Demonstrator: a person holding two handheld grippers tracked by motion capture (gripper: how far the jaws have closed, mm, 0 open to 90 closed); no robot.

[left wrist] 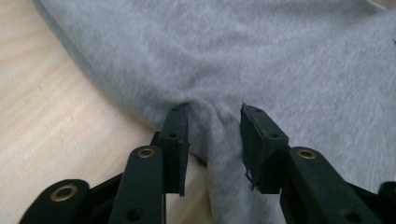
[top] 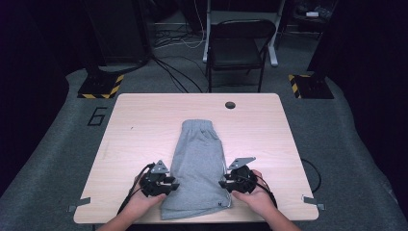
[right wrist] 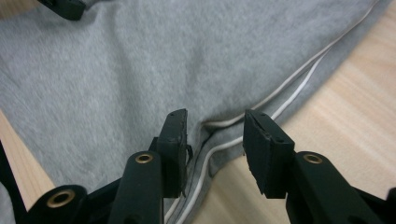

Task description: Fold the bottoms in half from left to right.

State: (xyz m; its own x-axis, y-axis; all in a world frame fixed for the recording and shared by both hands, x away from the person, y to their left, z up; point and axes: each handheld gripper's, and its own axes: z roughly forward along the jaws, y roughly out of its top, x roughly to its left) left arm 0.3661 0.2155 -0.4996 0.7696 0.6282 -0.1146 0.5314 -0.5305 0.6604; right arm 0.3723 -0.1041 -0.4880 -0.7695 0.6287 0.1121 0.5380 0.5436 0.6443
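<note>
Shorts (top: 198,163), grey, lay flat mid-desk (top: 144,120), waistband toward far edge, hems at near edge. Left gripper (top: 166,185) sat at shorts' left side near hem, jaws parted, fabric ridge between pads, not pinched. Right gripper (top: 228,183) sat at right side seam, white piping between released jaws.

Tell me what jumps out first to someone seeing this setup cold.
A pair of grey shorts lies flat in the middle of the pale wooden table, waistband toward the far edge. At the near end, a hand-held black tongs sits on each side of it: the left tongs with a raised fold of cloth between its parted jaws, the right tongs open over the white-piped side seam. Behind the table stands a dark folding chair.
</note>
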